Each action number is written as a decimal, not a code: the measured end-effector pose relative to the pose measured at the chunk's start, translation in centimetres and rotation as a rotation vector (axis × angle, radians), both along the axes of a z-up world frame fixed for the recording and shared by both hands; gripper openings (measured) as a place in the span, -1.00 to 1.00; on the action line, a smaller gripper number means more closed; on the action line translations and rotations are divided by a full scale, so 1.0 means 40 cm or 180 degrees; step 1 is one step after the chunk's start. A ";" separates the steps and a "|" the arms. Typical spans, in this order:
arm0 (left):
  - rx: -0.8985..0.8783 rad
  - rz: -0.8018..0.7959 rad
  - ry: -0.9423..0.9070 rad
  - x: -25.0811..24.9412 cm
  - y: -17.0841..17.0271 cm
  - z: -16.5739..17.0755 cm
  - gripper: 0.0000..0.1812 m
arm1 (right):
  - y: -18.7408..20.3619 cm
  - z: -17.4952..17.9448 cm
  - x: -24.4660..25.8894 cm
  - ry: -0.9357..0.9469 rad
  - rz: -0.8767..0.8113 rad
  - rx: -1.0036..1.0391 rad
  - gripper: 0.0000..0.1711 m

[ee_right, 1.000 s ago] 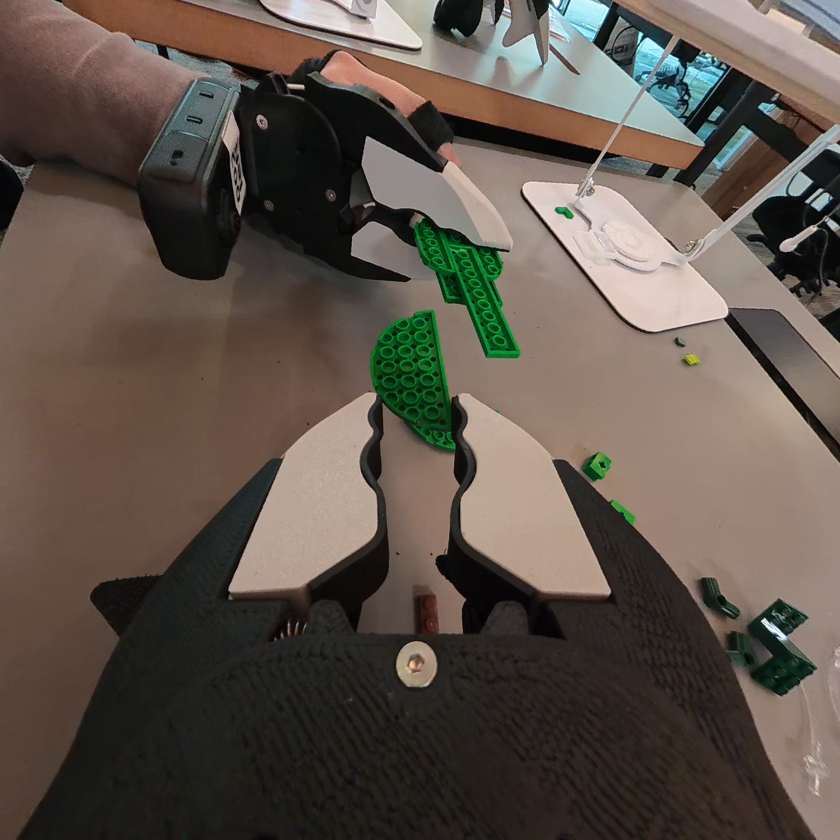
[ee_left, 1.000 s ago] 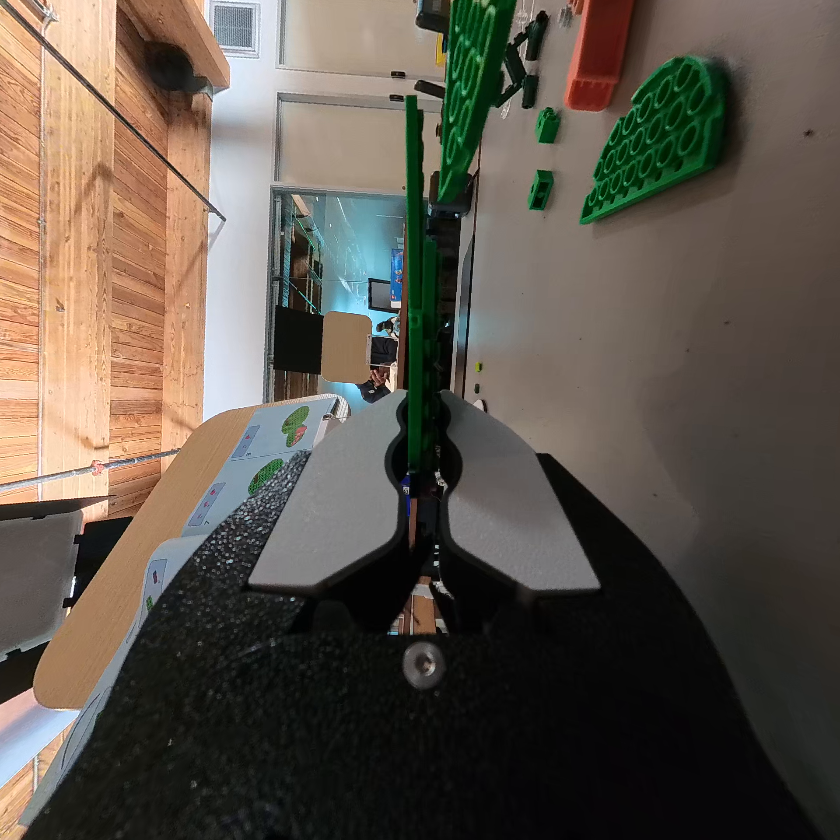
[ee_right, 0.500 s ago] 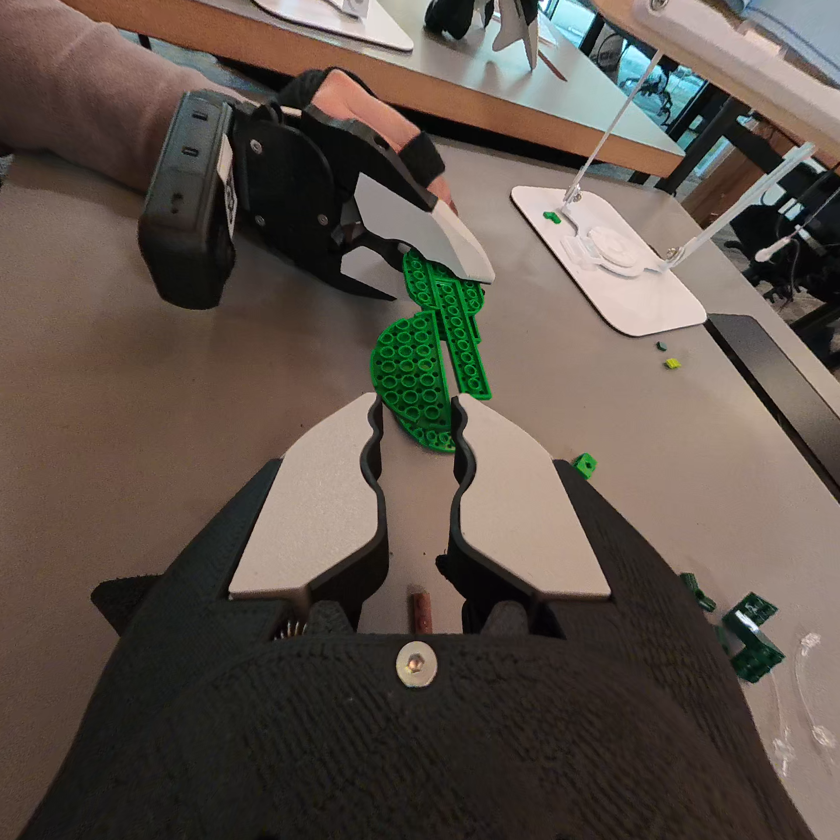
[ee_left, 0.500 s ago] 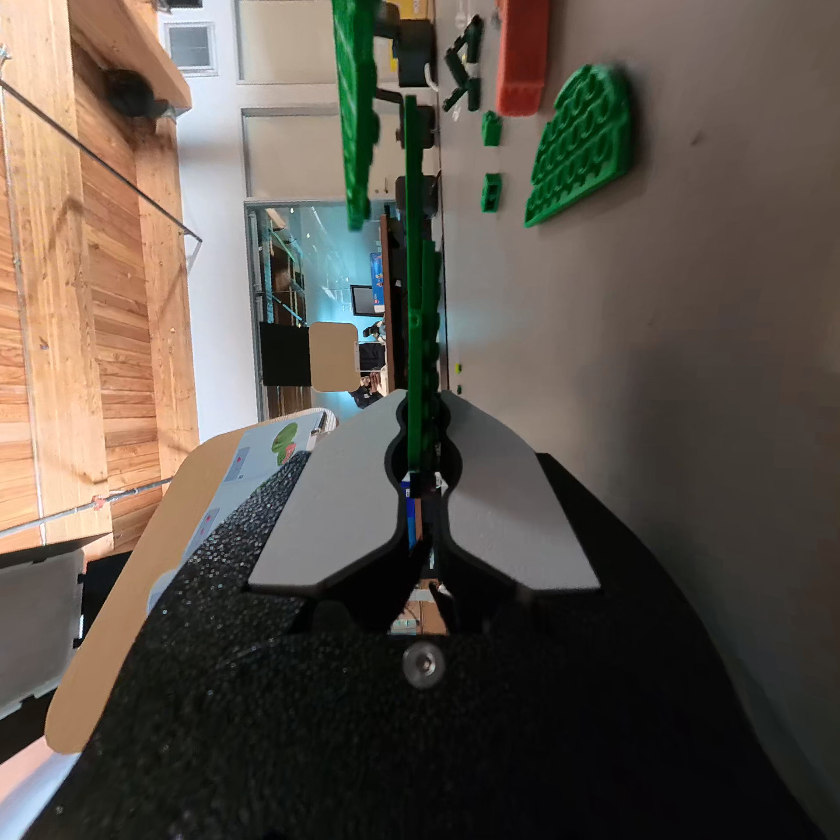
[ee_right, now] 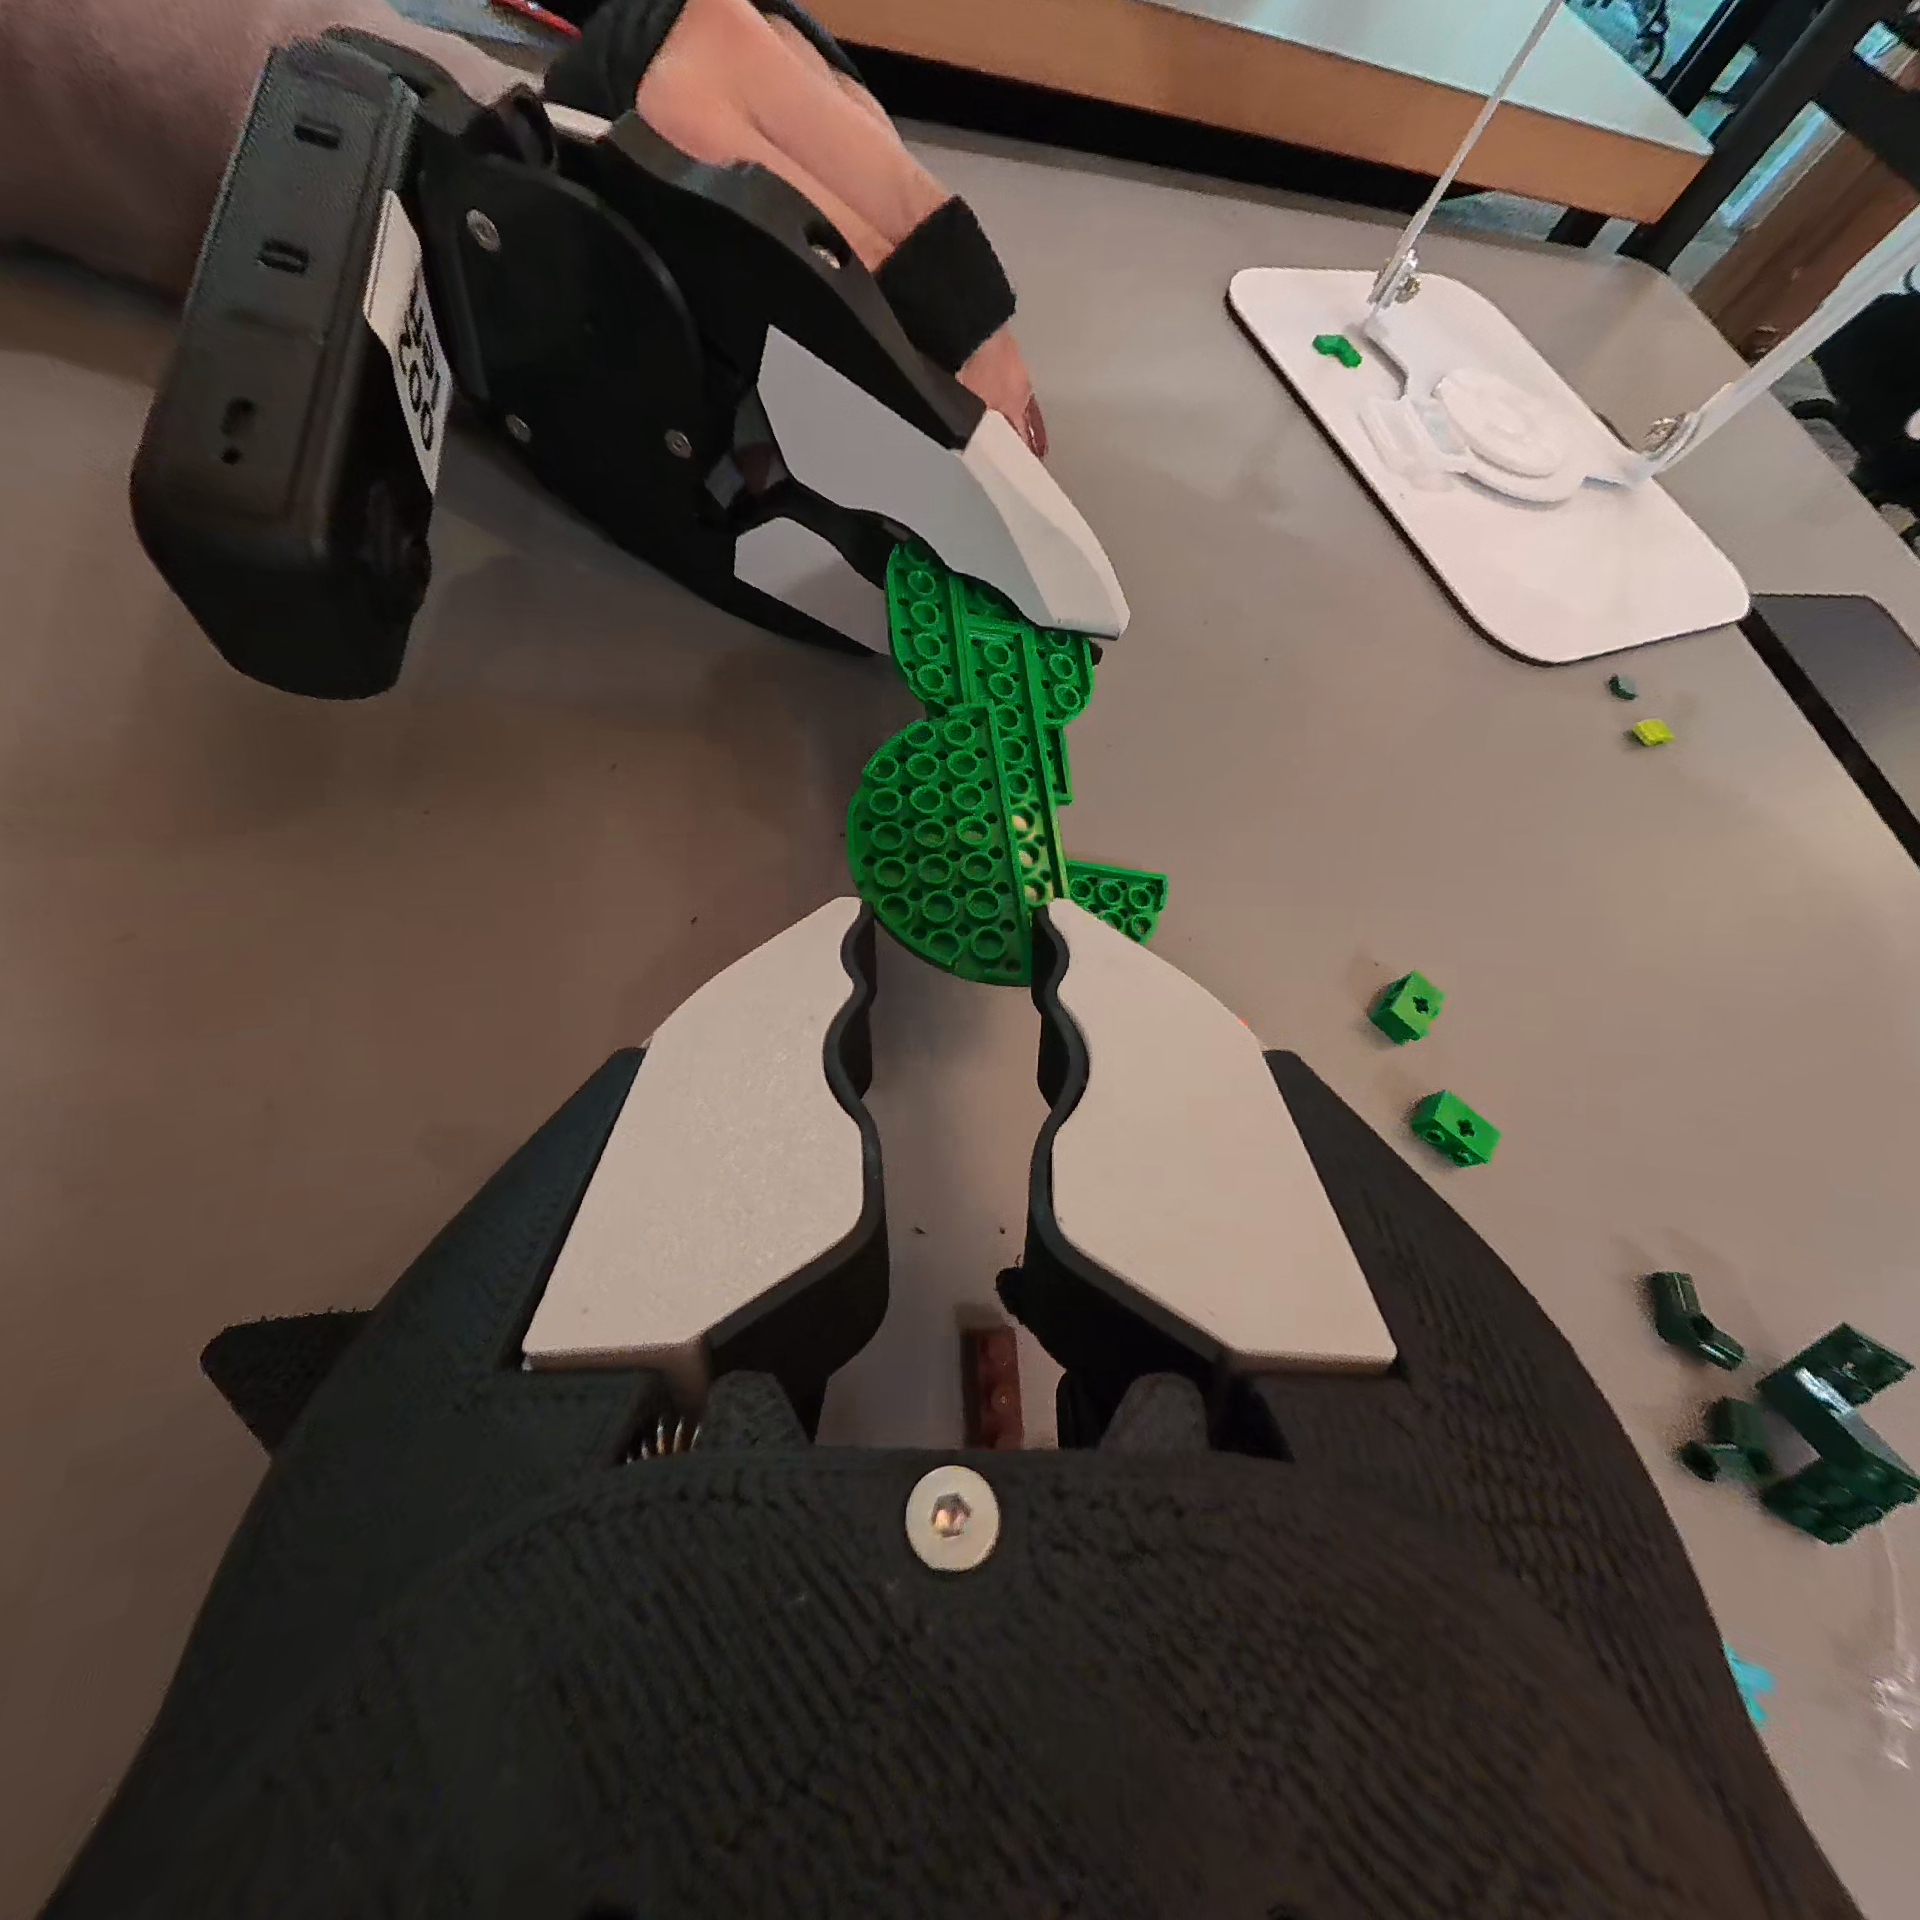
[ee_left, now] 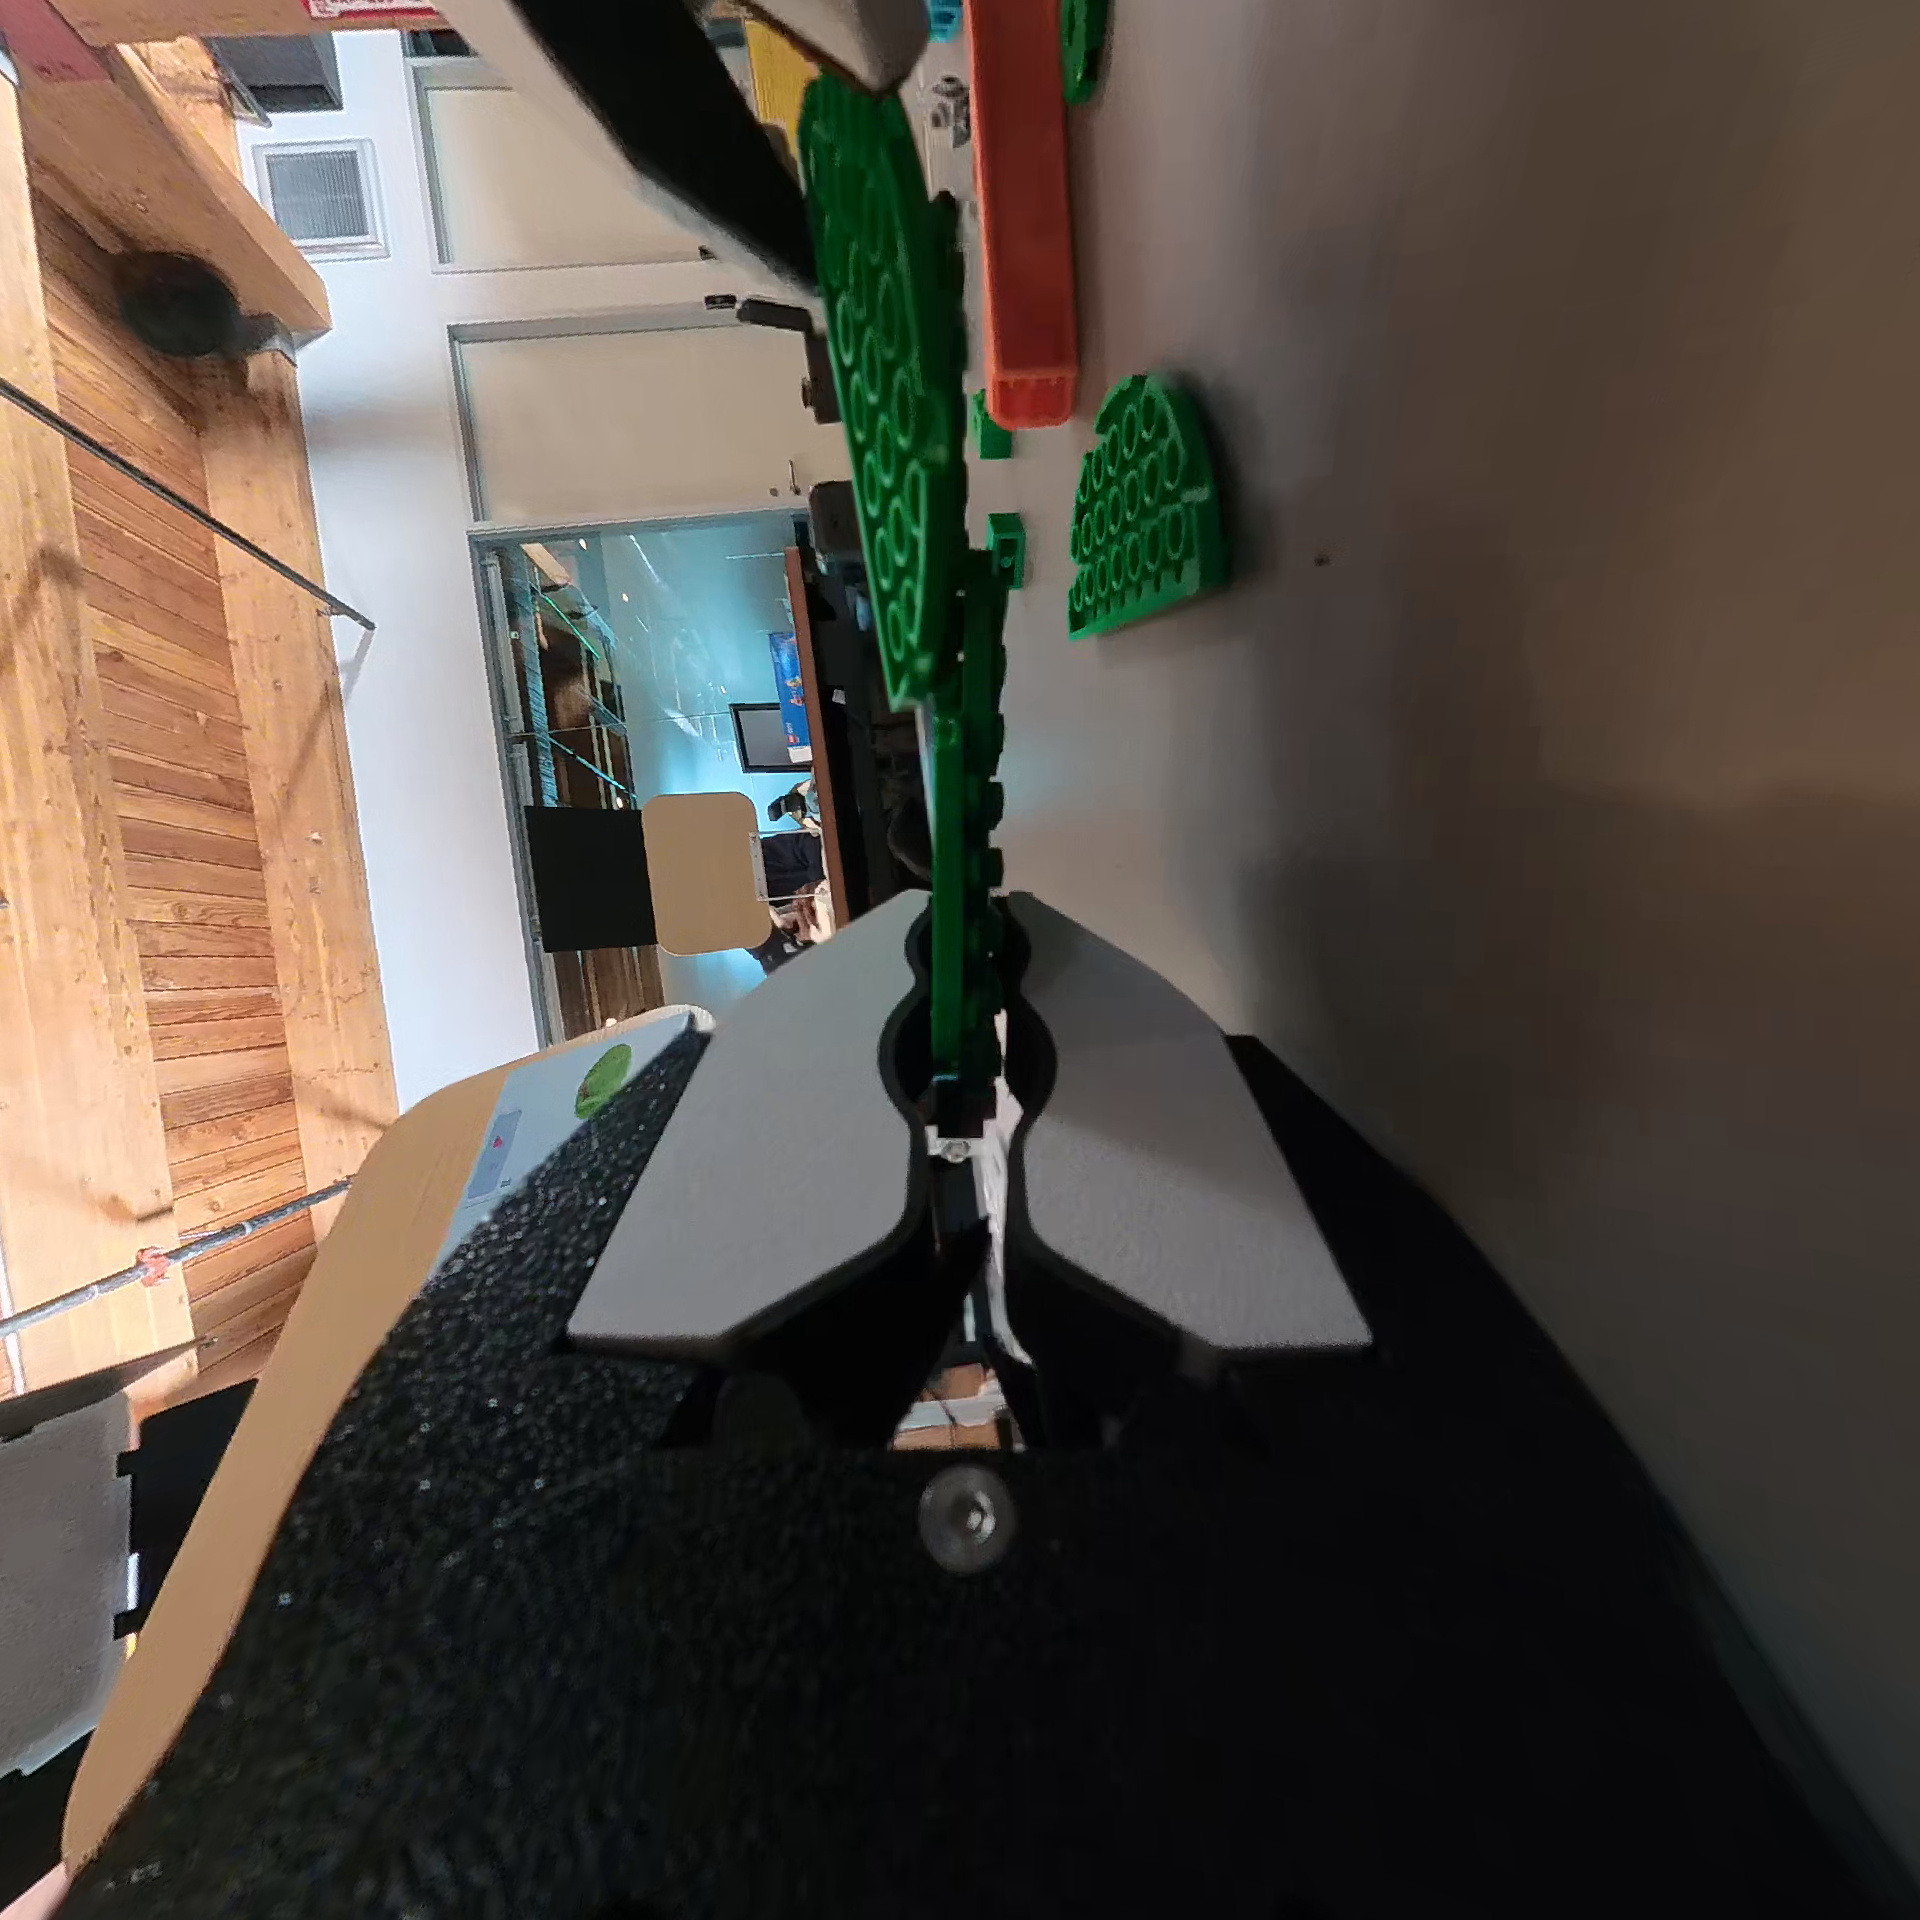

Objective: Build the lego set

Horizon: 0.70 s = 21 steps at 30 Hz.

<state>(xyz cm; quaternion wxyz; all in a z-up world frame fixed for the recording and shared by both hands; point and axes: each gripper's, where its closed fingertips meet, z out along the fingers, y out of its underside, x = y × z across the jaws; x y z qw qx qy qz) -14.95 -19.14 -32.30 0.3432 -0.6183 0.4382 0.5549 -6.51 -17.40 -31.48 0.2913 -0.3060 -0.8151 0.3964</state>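
My left gripper (ee_left: 964, 914) is shut on a green plate assembly (ee_left: 961, 790), seen edge-on in its own view. In the right wrist view, this gripper (ee_right: 966, 623) comes in from the upper left and holds the assembly (ee_right: 997, 665) above the grey table. My right gripper (ee_right: 951, 925) is shut on a green half-round plate (ee_right: 940, 831), its studs facing away from me. The plate lies against the long strip of the assembly. It also shows in the left wrist view (ee_left: 883, 416), with a right finger at the top.
A second half-round green plate (ee_left: 1143, 509) and an orange piece (ee_left: 1023, 239) lie on the table. Two small green bricks (ee_right: 1408, 1006) and dark green pieces (ee_right: 1829, 1444) lie to the right. A white base (ee_right: 1486, 457) stands at the far right. A small brown piece (ee_right: 992, 1371) lies under my right gripper. The grippers' ends are close to 9 cm from one another. The small brown piece (ee_right: 992, 1371) is about 9 cm from my right fingertips and 15 cm from my left.
The two grippers have closed in on each other. The half-round plate, apart from the assembly a second ago, now overlaps its long strip.
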 end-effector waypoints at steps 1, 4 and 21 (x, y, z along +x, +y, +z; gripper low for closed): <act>-0.0022 0.0013 -0.0026 0.002 0.000 -0.002 -0.91 | -0.002 -0.002 0.000 -0.0005 0.0008 0.0001 -0.68; -0.0071 -0.0005 -0.0051 0.014 0.001 -0.006 -0.91 | -0.005 -0.008 0.001 -0.0048 0.0028 0.0003 -0.68; -0.0115 -0.0028 -0.0097 0.030 0.003 -0.008 -0.91 | -0.003 -0.011 -0.006 -0.0100 -0.0029 -0.0079 -0.68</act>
